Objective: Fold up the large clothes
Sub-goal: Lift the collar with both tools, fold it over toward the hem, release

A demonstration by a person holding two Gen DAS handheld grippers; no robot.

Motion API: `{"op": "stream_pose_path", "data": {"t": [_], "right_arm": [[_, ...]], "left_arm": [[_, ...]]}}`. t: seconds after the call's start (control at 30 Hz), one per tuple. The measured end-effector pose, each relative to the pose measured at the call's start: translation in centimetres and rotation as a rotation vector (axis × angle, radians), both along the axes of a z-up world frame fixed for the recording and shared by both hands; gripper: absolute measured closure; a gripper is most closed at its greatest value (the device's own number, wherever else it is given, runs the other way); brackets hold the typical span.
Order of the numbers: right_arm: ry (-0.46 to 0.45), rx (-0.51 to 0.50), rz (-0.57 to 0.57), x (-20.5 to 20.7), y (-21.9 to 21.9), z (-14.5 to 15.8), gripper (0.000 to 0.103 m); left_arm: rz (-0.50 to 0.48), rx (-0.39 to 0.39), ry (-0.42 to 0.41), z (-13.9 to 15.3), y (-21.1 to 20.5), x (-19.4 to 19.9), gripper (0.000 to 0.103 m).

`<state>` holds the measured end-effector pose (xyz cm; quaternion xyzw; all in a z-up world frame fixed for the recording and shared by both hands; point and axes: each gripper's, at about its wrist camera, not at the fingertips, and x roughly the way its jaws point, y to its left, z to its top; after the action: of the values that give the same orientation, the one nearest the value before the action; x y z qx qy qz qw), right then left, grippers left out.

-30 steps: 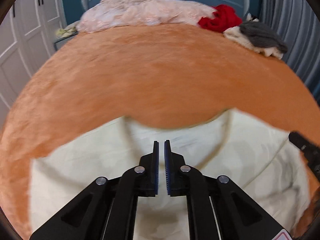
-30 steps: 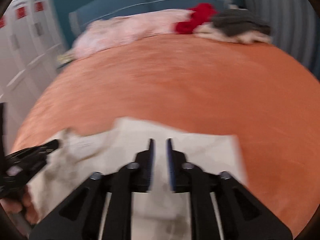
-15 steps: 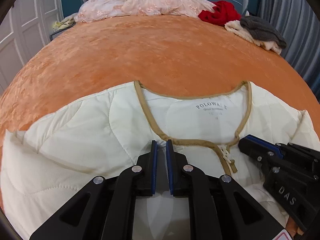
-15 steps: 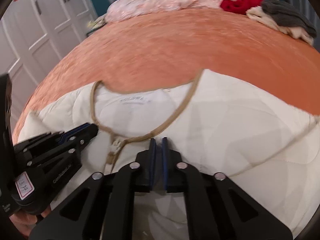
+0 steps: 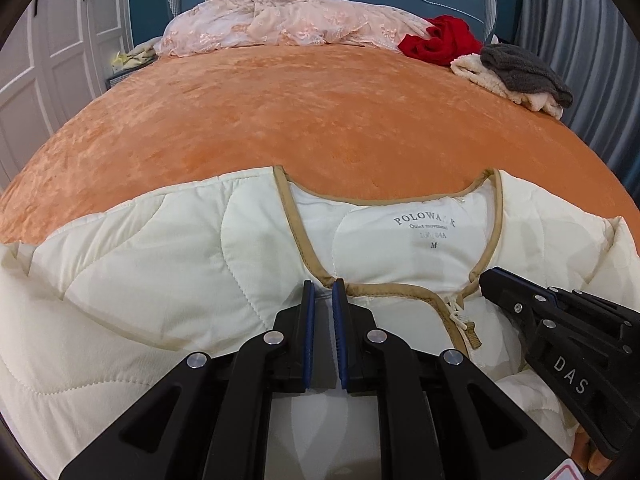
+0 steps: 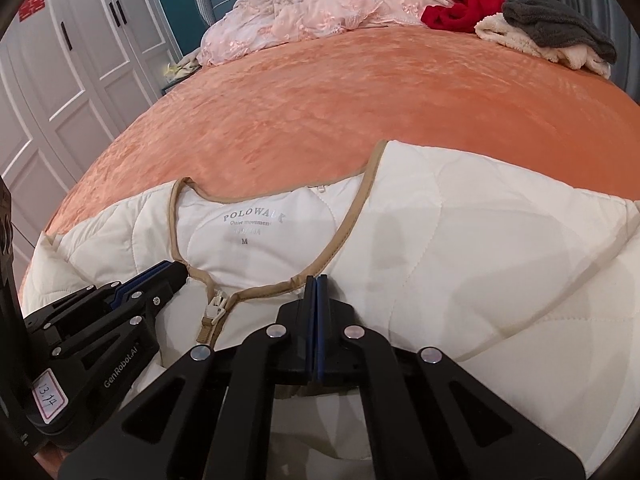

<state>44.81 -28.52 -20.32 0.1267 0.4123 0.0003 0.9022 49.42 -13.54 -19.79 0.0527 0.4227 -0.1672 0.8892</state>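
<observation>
A: Two grippers sit on one cream quilted jacket [image 5: 168, 280], which lies face up at the near edge of the orange bedspread [image 5: 320, 120], neckline pointing up the bed. What worries you?

B: The holds. The left gripper [image 5: 323, 286] has its jaws nearly together at the tan neckline trim [image 5: 304, 240], with a narrow gap showing between the pads; whether any cloth is pinched in it I cannot tell. The right gripper [image 6: 316, 280] has its jaws pressed fully together right at the trim on the other front panel, and they have just been closing. From its own camera I see no fabric between the pads, so it may have shut on nothing.

A: So a lift could fail?

B: I think so. If only one side holds, the jacket would rise lopsided and the padded front would slump and crease. A thin bite on the trim alone could also slip under the weight of the quilting.

A: Anything else?

B: The zipper pull [image 6: 212, 308] lies between the two grippers. Pulling the panels apart could strain it.
</observation>
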Motion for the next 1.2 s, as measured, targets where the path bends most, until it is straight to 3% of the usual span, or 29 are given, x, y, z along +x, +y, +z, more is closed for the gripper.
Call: {"op": "stream_pose_path", "data": {"t": [0.3,0.37,0.4,0.43,0.47,0.5,0.53,0.57,0.63,0.73,0.87,1.0,1.2], "right_arm": [[0.005,0.023,-0.005,0.0,-0.3,0.4,0.103],[-0.016,-0.035,-0.08,-1.3,-0.6,1.8,0.102],[-0.045,-0.079,-0.153,-2.7,-1.3,3.3,0.093],[-0.084,-0.075,-0.213,-4.8,-2.3,5.0,0.073],[-0.114,-0.052,-0.239,-6.7,-3.2,6.3,0.062],[-0.138,-0.033,-0.253,-9.0,-4.2,7.5,0.05],[-0.151,-0.022,-0.257,-11.5,-5.1,8.5,0.048],[-0.151,-0.01,-0.25,-14.8,-6.2,9.4,0.047],[-0.113,0.003,-0.249,-20.5,-8.1,10.0,0.039],[0.006,0.034,-0.275,-30.2,-11.0,9.2,0.039],[0.137,0.127,-0.342,-40.8,-12.5,7.0,0.038],[0.191,0.226,-0.373,-45.7,-12.0,4.7,0.036],[0.153,0.292,-0.389,-46.0,-10.5,3.7,0.031]], "left_arm": [[0.003,0.016,0.006,0.3,0.0,0.2,0.091],[0.031,0.043,0.014,1.4,0.4,-0.1,0.086],[0.063,0.065,0.009,2.1,0.8,-0.5,0.087],[0.124,0.071,-0.003,3.5,2.1,-1.4,0.08],[0.165,0.04,-0.02,4.8,3.7,-2.5,0.071],[0.196,-0.026,-0.043,6.6,6.1,-4.6,0.045],[0.219,-0.052,-0.058,7.5,7.8,-6.1,0.024],[0.251,-0.065,-0.077,8.5,9.8,-8.1,0.02],[0.261,-0.068,-0.055,9.5,14.3,-12.6,0.02],[0.292,-0.053,0.066,8.9,19.3,-17.8,0.02],[0.362,-0.122,0.24,6.6,25.7,-25.3,0.02],[0.42,-0.187,0.327,4.5,28.9,-31.3,0.02],[0.39,-0.174,0.307,4.4,27.6,-33.3,0.019]]}}
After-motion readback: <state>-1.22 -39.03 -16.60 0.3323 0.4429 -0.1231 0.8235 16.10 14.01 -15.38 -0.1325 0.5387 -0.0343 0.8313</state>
